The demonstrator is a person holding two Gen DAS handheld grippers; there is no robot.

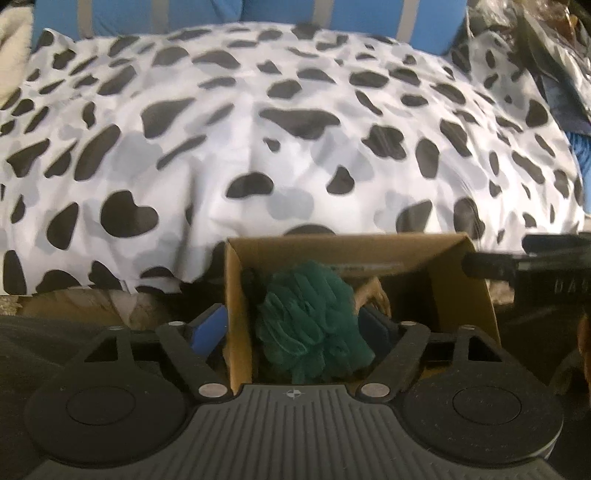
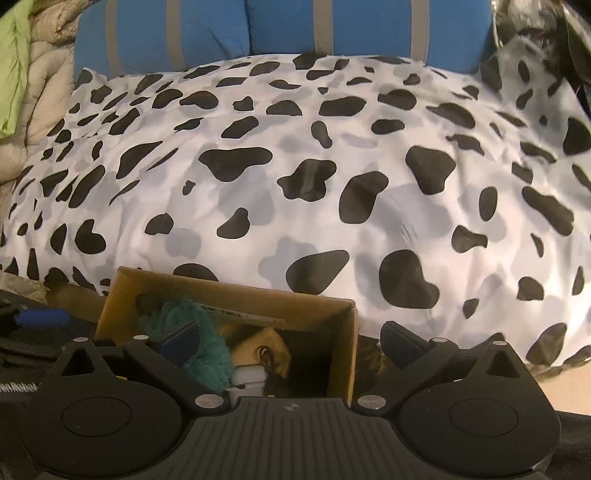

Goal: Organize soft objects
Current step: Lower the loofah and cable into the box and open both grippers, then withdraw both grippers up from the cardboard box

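While we hover over the cardboard box point(image 1: 458, 288), our left gripper point(image 1: 295, 325) sits wide open around the green mesh loofah point(image 1: 310, 325), a ruffled, puffy ball inside the box. Our right gripper point(image 2: 291, 339) is open too, straddling the box wall, holding nothing.

A green mesh loofah point(image 1: 314, 317) is sitting inside the cardboard box point(image 1: 458, 280), between the left gripper's point(image 1: 295, 328) spread fingers, below a cow-print duvet point(image 1: 280, 129).

Cow-print bedcover point(image 1: 280, 122), blue striped cushions point(image 2: 280, 26) behind, beige quilt point(image 2: 48, 74) at left
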